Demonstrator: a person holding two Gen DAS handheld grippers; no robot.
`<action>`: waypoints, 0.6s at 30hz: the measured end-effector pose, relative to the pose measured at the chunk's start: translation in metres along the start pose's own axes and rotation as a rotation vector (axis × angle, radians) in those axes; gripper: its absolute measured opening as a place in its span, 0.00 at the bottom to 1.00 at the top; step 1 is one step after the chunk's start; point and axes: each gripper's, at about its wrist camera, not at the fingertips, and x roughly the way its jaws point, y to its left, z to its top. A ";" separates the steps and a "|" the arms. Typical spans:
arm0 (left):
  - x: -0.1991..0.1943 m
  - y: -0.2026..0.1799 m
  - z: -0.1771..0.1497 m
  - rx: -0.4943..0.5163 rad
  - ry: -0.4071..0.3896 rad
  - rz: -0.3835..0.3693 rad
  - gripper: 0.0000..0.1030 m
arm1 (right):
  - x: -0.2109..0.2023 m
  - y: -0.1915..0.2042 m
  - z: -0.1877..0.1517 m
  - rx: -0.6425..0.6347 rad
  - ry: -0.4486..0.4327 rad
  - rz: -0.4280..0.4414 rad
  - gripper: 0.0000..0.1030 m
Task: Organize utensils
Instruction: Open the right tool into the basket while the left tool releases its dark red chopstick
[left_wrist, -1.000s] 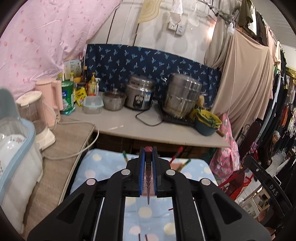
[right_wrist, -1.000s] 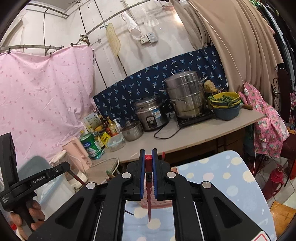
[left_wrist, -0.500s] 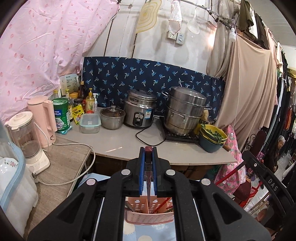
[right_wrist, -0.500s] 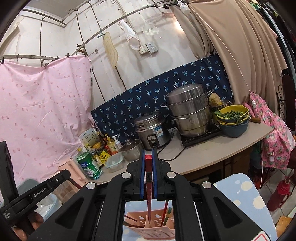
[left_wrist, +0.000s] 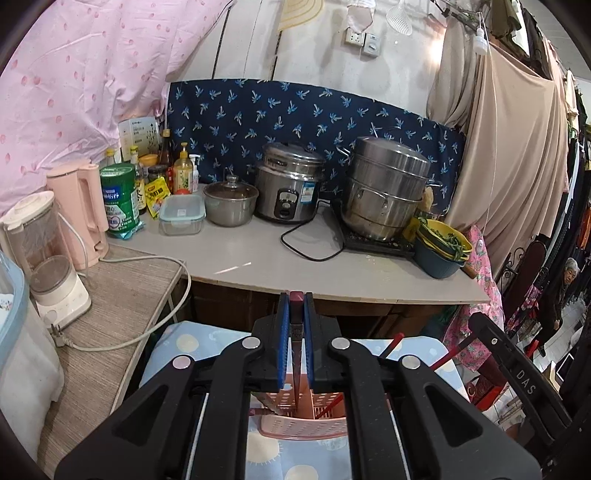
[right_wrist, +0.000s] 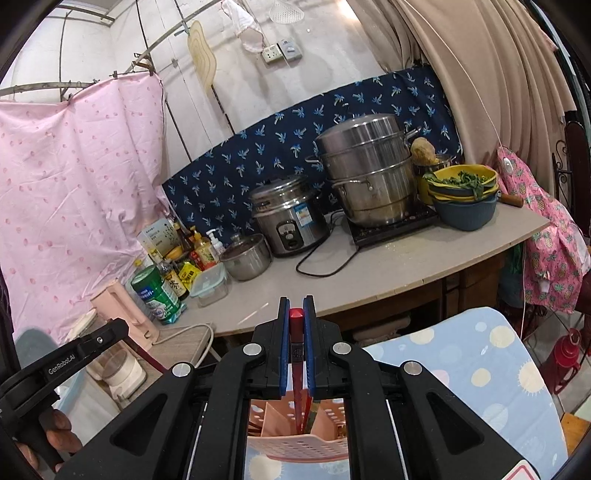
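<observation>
Left wrist view: left gripper (left_wrist: 295, 347) pinches 1 red chopstick (left_wrist: 295, 369) above pink holder (left_wrist: 306, 428); right gripper (right_wrist: 295, 350) pinches another (right_wrist: 296, 369); step: insertion; next: lower tips into 1 compartment, then release.

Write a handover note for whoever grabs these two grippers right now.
Left gripper: shut on a dark red chopstick, its tip down in the pink utensil holder.
Right gripper: shut on a red chopstick, its tip also in the holder.
The holder stands on the blue dotted cloth, below both grippers.
Done: a few red sticks already stand in it.
Left: release both chopsticks into the holder. Whether any utensils remain elsewhere cannot be seen.
</observation>
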 end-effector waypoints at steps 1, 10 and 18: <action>0.002 0.001 -0.002 0.000 0.005 0.001 0.07 | 0.002 -0.001 -0.002 -0.002 0.008 0.000 0.07; 0.005 0.006 -0.015 -0.008 0.026 0.016 0.08 | 0.002 0.000 -0.017 -0.021 0.037 -0.016 0.10; -0.012 0.005 -0.025 0.006 0.023 0.025 0.08 | -0.020 0.009 -0.024 -0.058 0.031 -0.017 0.10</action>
